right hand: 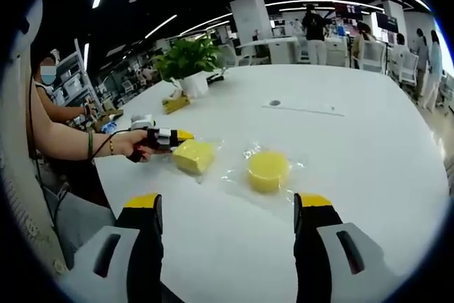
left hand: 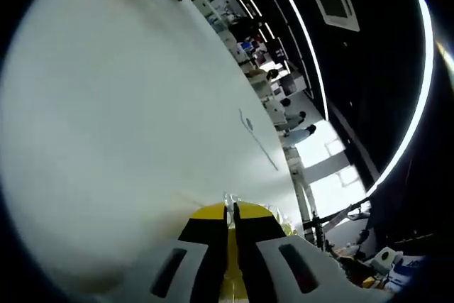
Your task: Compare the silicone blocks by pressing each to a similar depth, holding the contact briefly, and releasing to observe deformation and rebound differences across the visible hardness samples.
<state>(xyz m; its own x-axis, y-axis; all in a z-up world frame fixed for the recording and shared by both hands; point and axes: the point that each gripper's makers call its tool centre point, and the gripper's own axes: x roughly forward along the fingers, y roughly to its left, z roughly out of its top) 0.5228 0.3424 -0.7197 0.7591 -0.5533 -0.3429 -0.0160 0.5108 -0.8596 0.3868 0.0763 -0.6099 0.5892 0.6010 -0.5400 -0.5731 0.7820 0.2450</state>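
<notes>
A square yellow silicone block (right hand: 193, 155) and a round yellow one (right hand: 267, 169) lie in clear wrappers on the white table (right hand: 355, 154). In the right gripper view, a hand holds my left gripper (right hand: 172, 136) with its yellow tips against the square block's left side. In the left gripper view, my left gripper (left hand: 231, 211) has its jaws shut together, and the yellow block (left hand: 259, 210) sits right at their tips. My right gripper (right hand: 228, 207) stands open, nearer than both blocks, with nothing between its jaws.
A potted plant (right hand: 188, 58) and a small yellow box (right hand: 175, 103) stand at the table's far left. A person's arm (right hand: 64, 140) reaches in from the left. Desks, chairs and people stand beyond the table. A thin line mark (left hand: 257, 140) crosses the tabletop.
</notes>
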